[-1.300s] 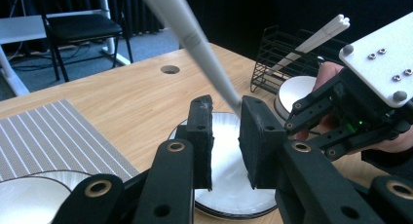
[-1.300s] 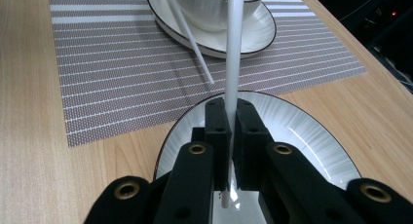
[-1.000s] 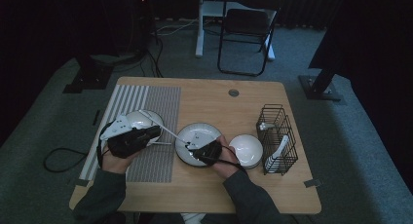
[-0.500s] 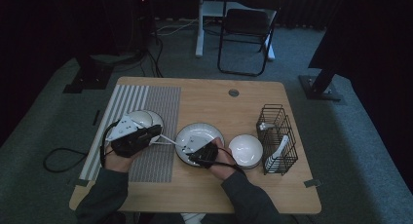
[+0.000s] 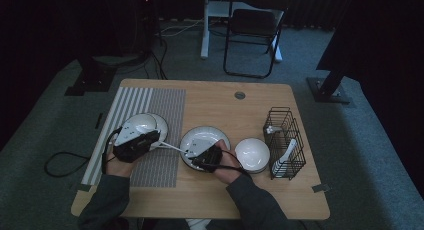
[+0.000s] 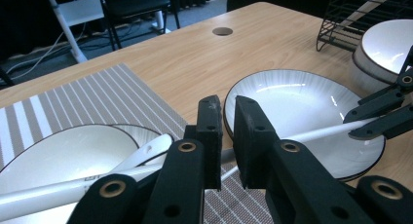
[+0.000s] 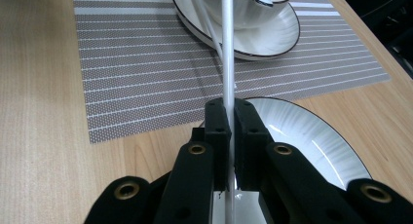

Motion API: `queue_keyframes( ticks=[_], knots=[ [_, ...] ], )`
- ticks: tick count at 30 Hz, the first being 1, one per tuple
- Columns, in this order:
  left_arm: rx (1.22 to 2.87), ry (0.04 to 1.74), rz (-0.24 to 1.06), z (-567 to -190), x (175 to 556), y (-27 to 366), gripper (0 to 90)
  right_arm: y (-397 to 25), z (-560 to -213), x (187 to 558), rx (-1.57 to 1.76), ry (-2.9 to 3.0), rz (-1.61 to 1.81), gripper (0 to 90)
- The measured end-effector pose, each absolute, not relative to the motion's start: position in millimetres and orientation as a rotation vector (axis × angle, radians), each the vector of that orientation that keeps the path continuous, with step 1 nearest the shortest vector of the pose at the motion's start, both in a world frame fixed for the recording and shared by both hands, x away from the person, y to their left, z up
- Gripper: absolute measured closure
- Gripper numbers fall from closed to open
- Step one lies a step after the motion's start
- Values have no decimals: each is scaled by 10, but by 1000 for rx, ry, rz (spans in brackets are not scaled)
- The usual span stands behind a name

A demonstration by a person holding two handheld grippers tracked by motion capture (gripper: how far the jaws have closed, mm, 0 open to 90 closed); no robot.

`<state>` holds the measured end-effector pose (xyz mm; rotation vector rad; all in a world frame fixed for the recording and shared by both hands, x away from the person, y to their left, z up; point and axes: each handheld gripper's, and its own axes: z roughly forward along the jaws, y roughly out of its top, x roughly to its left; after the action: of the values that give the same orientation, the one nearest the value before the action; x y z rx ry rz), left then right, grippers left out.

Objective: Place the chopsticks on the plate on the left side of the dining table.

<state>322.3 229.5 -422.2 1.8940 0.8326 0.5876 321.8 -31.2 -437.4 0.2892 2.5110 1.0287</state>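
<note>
A long white spoon (image 7: 228, 63) reaches from the bowl (image 7: 253, 9) on the striped mat (image 5: 150, 135) toward the plate (image 5: 197, 140). The right gripper (image 7: 227, 118) squeezes its handle. The left gripper (image 6: 226, 136) has its jaws almost together, holding nothing. The wooden table (image 5: 215, 97) stands on grey carpet near a folding chair (image 5: 252, 25). No writing can be read.

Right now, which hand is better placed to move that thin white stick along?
Right. The right tongs are clamped on the white stick at the edge of the plate. The left tongs sit near it, and their grip is unclear.
</note>
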Motion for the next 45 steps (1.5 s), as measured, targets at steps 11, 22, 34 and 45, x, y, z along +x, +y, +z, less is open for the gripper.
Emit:
queue_keyframes(
  ticks=[11,22,34,45],
  knots=[
    [1873,847,609,-4233,3110,2306,730,-178,-4413,3283,276,2555,995,864],
    [1876,892,644,-4318,3018,2350,712,-45,-4471,3384,281,2591,992,864],
    [1886,975,667,-4499,2908,2472,713,135,-4498,3439,234,2613,962,864],
    [1912,1049,699,-4706,2903,2599,729,326,-4495,3477,184,2625,947,864]
  ],
)
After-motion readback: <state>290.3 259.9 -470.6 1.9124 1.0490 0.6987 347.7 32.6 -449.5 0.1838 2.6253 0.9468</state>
